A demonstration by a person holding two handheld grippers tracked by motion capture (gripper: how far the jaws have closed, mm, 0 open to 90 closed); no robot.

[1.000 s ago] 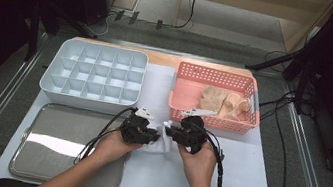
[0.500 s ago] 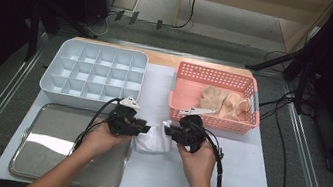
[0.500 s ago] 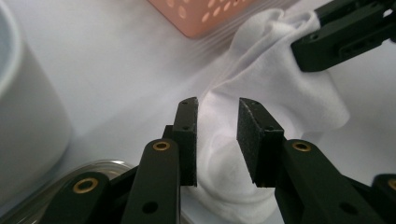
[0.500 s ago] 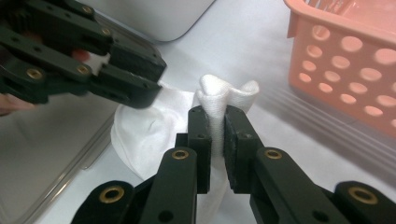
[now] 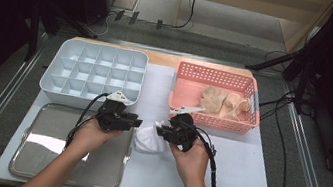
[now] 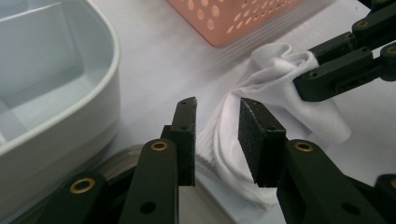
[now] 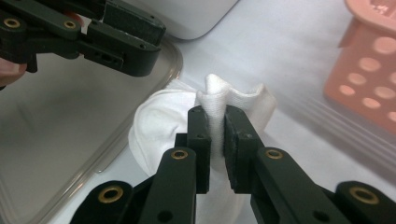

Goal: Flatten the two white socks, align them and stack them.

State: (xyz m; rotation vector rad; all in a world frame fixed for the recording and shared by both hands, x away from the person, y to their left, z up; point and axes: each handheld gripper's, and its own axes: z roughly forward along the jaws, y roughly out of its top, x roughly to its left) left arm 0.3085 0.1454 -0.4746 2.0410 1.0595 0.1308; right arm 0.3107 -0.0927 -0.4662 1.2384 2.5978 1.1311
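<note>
A white sock (image 5: 148, 139) lies crumpled on the white table mat between my two grippers. My right gripper (image 7: 217, 122) is shut on a fold of the white sock (image 7: 219, 103) and holds that end up. In the high view my right gripper (image 5: 162, 132) sits at the sock's right side. My left gripper (image 6: 215, 125) is open, its jaws pointing at the sock (image 6: 261, 102) with nothing between them. In the high view the left gripper (image 5: 136, 120) hovers just left of the sock, over the metal tray's right edge.
A pale blue divided box (image 5: 92, 77) stands at the back left. A pink basket (image 5: 218, 77) with beige socks (image 5: 223, 102) stands at the back right. A metal tray (image 5: 44, 150) lies at the front left. Cables trail from both grippers.
My left gripper has let go of the sock and drawn back to the left, over the tray's edge. The right gripper stays put with the sock.
</note>
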